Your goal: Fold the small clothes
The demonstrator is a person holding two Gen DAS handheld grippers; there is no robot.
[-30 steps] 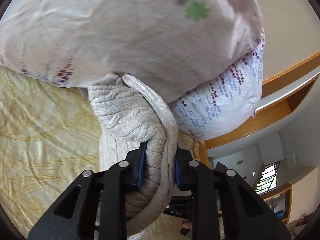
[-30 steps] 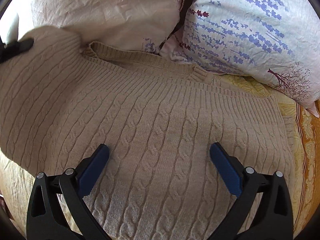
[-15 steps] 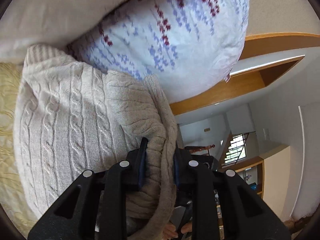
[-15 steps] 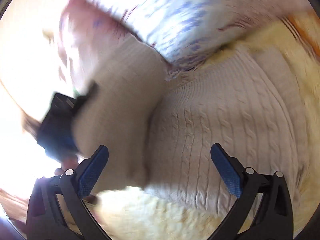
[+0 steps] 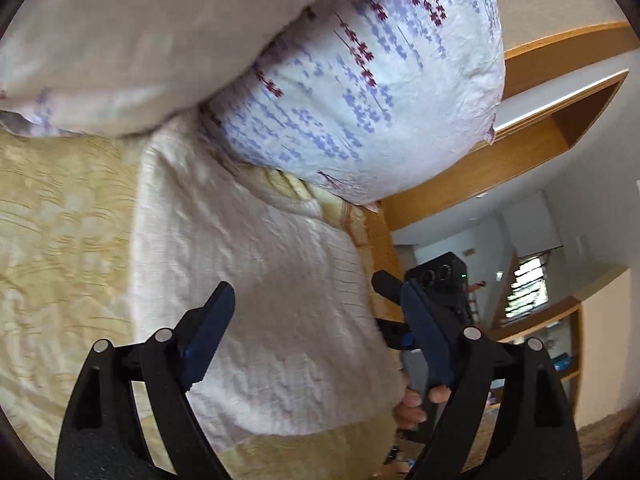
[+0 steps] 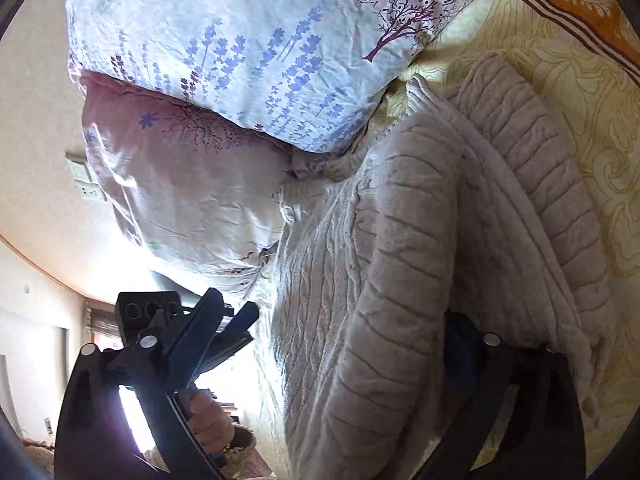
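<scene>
Left claw (image 5: 316, 332) is wide open, nothing between its blue pads (image 5: 208, 332), hovering low over the sweater (image 5: 256, 300). Sweater lies on the bed (image 5: 60, 240), on the yellow patterned cover, top edge tucked against the pillows. From the left wrist view it looks like one flat cream cable-knit panel with the ribbed collar near the blue-flowered pillow (image 5: 360, 92); the frame is motion-blurred, so knit detail is soft. A second, pale pink pillow (image 5: 120, 48) sits beside the flowered one, touching it. Right claw (image 6: 336, 344) is also spread wide, with a thick fold of sweater (image 6: 400, 280) bulging up between the fingers and draping over the right finger so only a bit of its blue pad (image 6: 460, 352) shows; can't tell whether that pad is pressing on the fabric or just sitting under it. No pinch visible. In the right wrist view the sweater is doubled over, ribbed hem layer on the outer side toward the bed's orange border. Left claw (image 6: 224, 320) shows at the lower left of that view, the person's hand (image 6: 212, 424) wrapped round its handle, fingers curled. Left wrist view likewise catches the right claw (image 5: 400, 284) just past the sweater's right edge, with the hand (image 5: 416, 404) gripping below it. Both claws point toward the pillows (image 6: 240, 60).
</scene>
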